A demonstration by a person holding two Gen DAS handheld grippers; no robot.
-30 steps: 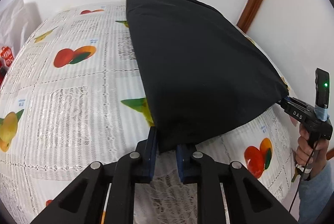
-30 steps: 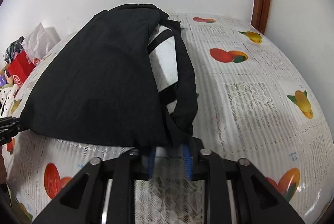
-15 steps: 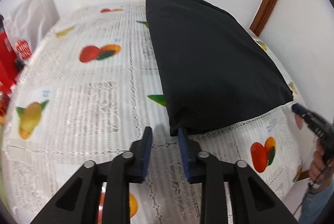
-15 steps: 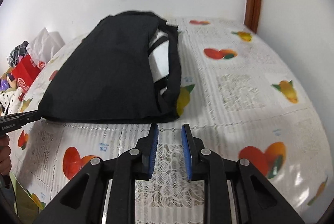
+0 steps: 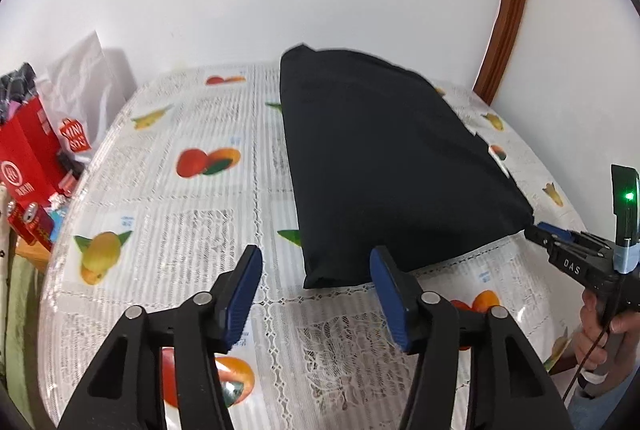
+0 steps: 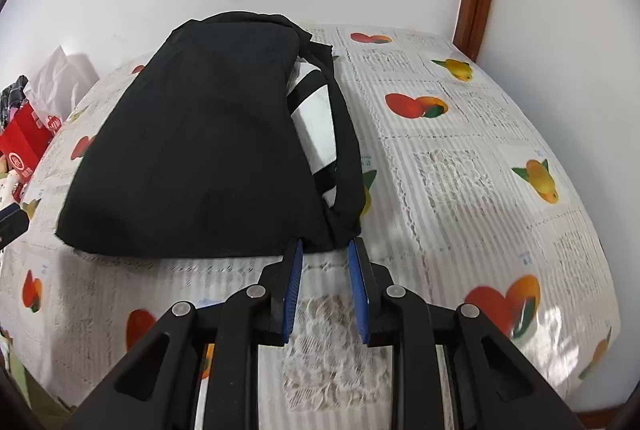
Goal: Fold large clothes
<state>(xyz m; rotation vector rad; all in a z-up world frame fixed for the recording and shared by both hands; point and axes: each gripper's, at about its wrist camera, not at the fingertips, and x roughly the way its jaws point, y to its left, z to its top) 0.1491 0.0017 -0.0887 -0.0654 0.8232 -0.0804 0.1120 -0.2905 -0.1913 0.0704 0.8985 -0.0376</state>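
A black garment (image 5: 384, 165) lies folded flat on the fruit-print tablecloth (image 5: 180, 213). In the right wrist view the garment (image 6: 208, 157) shows a white panel with black stripes (image 6: 316, 121) along its right side. My left gripper (image 5: 316, 266) is open and empty, just short of the garment's near left corner. My right gripper (image 6: 323, 254) is open and empty, with its tips at the garment's near right corner. The right gripper also shows at the right edge of the left wrist view (image 5: 576, 258), held in a hand.
Red paper bags (image 5: 28, 157) and a white bag (image 5: 88, 85) stand beyond the table's left edge. A white wall is behind the table, with a brown wooden door frame (image 5: 508, 1) at the back right.
Both grippers let go of the garment's near corners and opened. The garment dropped flat onto the table. Both grippers pulled back slightly, and the left one opened wide.
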